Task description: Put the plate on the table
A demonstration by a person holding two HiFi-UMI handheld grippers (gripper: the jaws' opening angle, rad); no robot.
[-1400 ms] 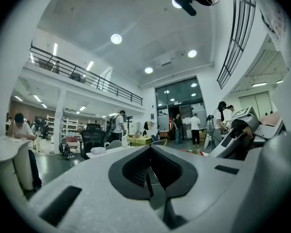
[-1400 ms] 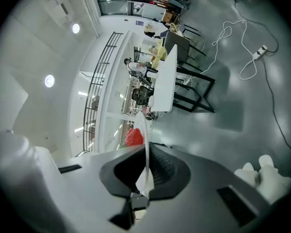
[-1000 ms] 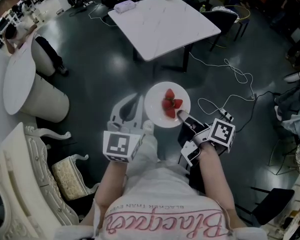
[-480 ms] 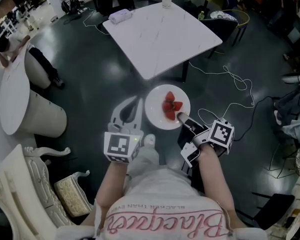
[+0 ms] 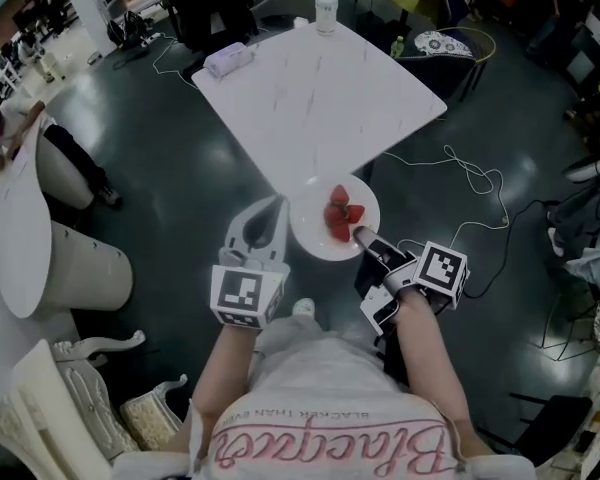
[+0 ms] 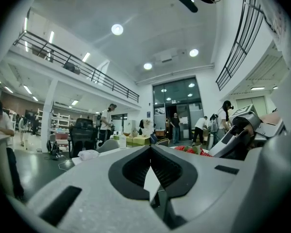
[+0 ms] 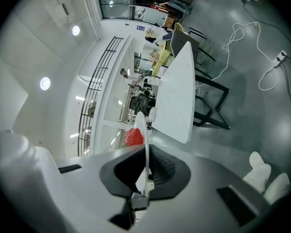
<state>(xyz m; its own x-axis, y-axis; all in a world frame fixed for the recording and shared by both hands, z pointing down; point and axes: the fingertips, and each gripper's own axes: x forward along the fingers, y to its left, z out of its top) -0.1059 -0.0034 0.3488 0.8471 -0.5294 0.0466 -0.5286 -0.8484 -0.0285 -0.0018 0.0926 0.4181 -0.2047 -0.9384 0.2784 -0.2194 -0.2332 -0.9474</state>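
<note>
Plate [image 5: 312, 230] being held in the air at the tabletop's [image 5: 310, 88] near corner.
Near right rim is being clamped edge-on in the right gripper's [image 5: 362, 236] jaws, with strawberries [image 5: 340, 215] being carried on top. Left gripper [image 5: 270, 206] is being held just beside the plate's left rim, with its jaws pressed together on nothing. In the head view, the plate's far edge is being seen overlapping the white tabletop's corner, with dark floor [image 5: 180, 188] underneath.
</note>
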